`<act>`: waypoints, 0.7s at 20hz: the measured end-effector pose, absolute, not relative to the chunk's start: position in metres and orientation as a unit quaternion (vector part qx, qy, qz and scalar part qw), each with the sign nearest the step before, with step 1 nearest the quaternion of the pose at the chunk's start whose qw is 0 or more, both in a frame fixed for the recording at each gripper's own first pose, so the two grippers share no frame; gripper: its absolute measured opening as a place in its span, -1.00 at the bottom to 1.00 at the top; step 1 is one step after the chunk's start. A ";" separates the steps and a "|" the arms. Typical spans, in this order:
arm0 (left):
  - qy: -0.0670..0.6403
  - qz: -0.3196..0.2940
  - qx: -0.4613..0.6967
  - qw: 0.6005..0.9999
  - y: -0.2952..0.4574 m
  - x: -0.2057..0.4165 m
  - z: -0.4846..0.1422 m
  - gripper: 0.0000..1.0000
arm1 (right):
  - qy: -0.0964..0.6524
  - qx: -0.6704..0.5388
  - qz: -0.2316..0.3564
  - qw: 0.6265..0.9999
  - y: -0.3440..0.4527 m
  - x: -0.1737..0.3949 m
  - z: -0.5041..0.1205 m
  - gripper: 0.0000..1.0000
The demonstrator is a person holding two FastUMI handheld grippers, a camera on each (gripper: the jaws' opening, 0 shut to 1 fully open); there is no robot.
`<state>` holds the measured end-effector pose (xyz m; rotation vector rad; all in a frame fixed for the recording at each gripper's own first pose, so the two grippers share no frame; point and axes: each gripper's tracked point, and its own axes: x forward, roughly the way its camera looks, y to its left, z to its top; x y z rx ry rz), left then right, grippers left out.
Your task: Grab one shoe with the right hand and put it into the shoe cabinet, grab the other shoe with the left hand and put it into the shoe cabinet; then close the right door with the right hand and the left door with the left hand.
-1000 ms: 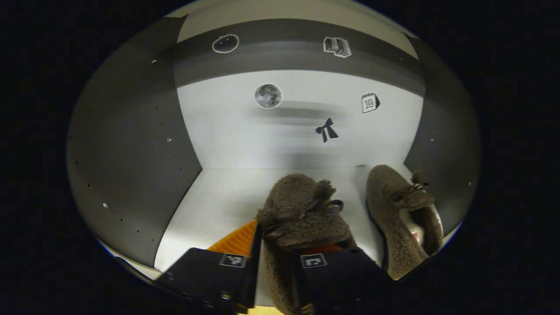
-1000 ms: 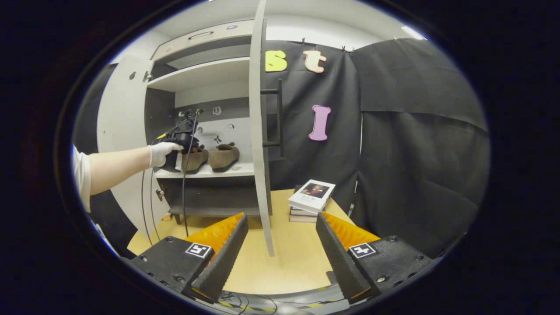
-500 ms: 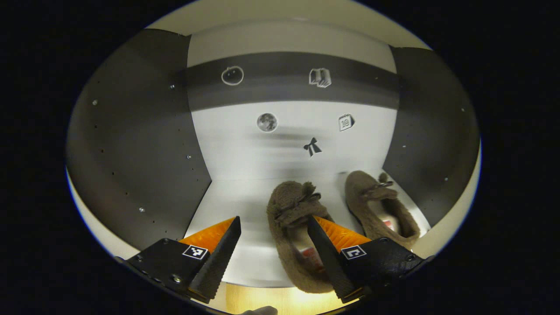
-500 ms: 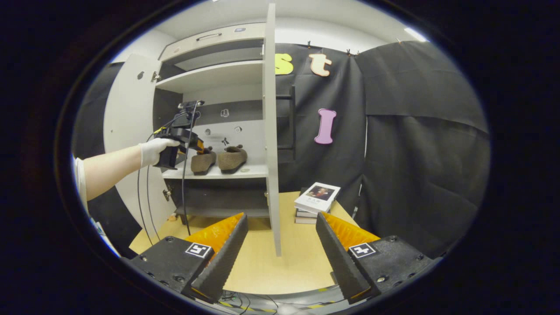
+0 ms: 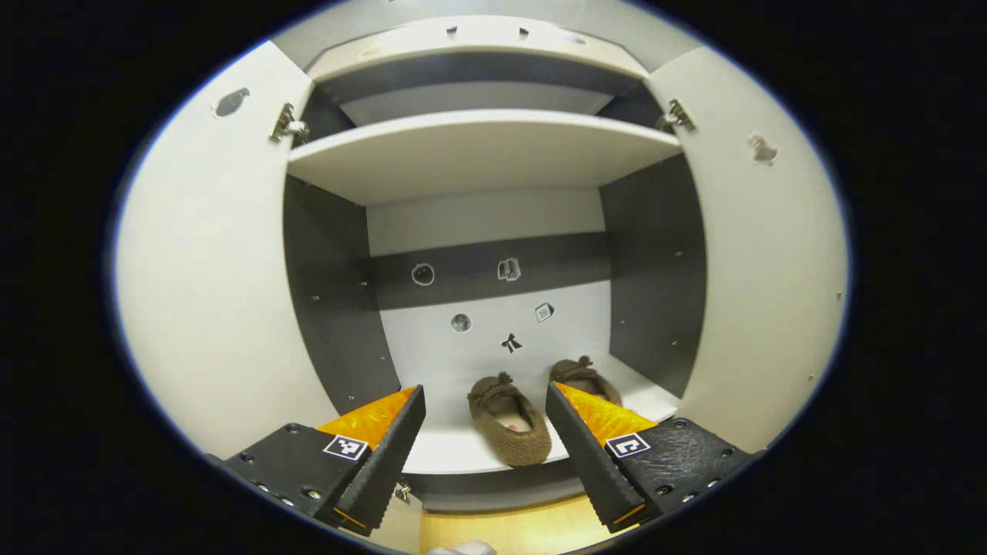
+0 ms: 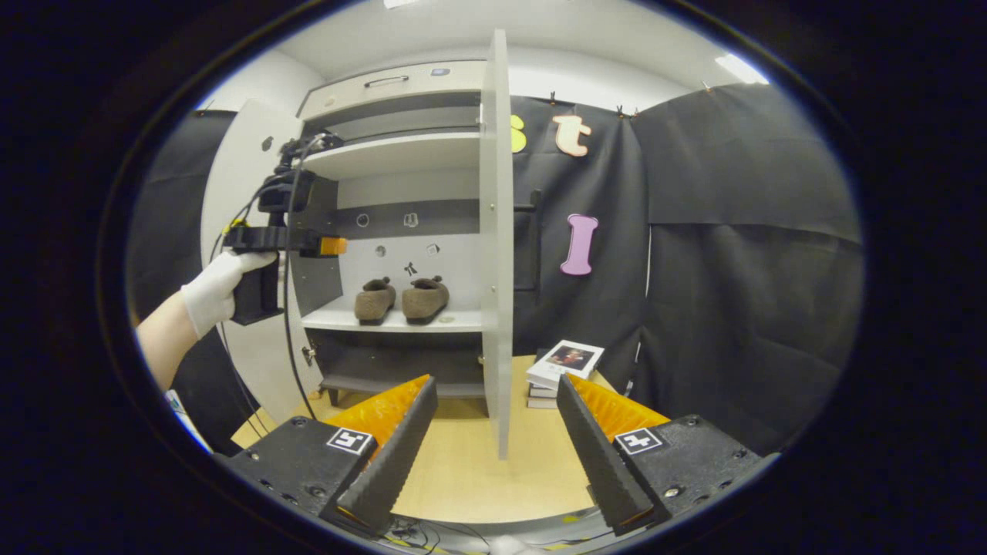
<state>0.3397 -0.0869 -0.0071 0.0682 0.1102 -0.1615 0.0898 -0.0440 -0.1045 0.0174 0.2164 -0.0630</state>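
While both cabinet doors (image 6: 495,231) stand open, two shoes (image 5: 509,420) side by side on the shelf (image 5: 463,455), each hand-held gripper (image 5: 484,432) wide apart, empty

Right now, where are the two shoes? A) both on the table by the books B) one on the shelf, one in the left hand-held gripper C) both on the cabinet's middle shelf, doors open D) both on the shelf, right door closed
C: both shoes sit side by side on the cabinet shelf, with the right door standing open.
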 end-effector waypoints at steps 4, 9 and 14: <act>0.018 -0.078 0.016 0.997 -0.074 0.277 0.016 0.92 | 0.102 0.007 -0.021 0.995 -0.030 0.080 -0.102 0.99; 0.008 -0.056 0.009 0.998 -0.044 0.214 0.008 0.92 | 0.086 0.011 -0.015 0.996 -0.019 0.068 -0.095 0.98; 0.024 -0.036 -0.011 0.999 -0.019 0.150 -0.018 0.92 | 0.081 0.009 -0.013 0.997 -0.013 0.060 -0.094 0.98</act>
